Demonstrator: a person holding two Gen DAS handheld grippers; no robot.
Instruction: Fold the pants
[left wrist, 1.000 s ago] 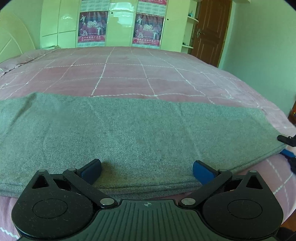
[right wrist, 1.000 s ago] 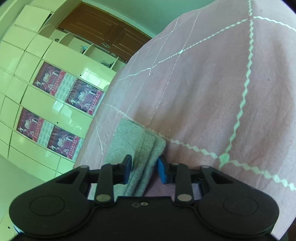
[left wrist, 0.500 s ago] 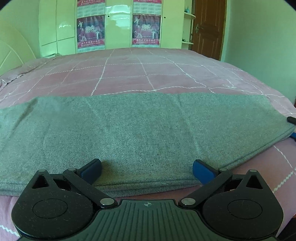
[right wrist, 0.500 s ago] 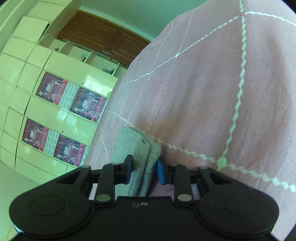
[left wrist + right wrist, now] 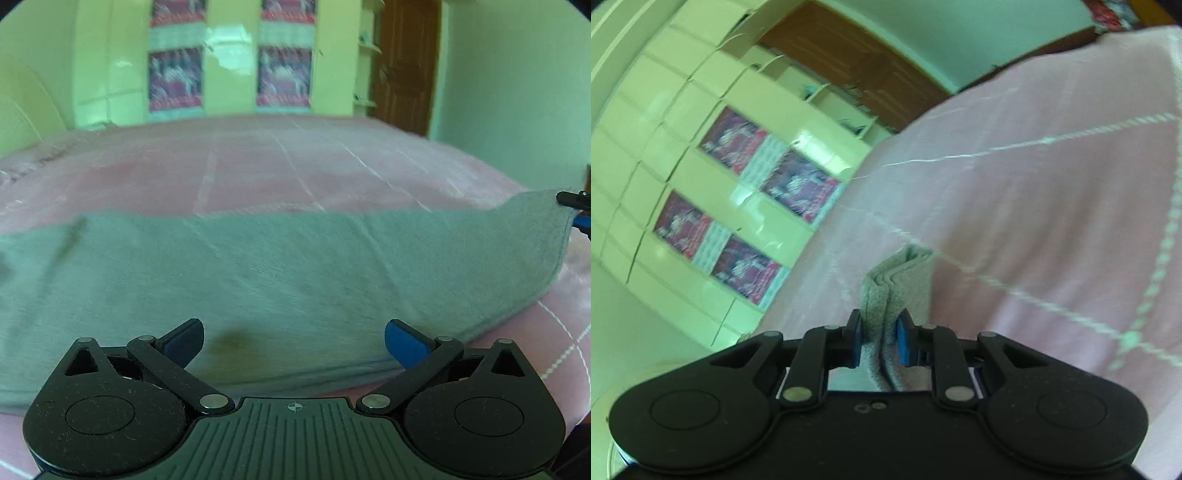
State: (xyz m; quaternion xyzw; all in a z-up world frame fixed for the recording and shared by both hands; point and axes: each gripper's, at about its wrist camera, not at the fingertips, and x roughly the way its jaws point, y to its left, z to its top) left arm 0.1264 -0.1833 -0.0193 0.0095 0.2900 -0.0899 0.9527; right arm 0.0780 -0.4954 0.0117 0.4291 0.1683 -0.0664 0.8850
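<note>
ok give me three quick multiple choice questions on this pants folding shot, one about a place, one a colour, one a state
1. Where do the pants lie?
A. on the pink bedspread
B. on the floor
C. on a chair

2. What colour are the pants?
A. blue
B. grey
C. white

3. How are the right tongs set?
A. wide open over bare bed
B. out of sight
C. shut on the pants' end

Answers:
1 A: pink checked cloth shows all round the fabric.
2 B: grey knit in both views.
3 C: the blue pads pinch the bunched layers, while the left tongs gape open.
</note>
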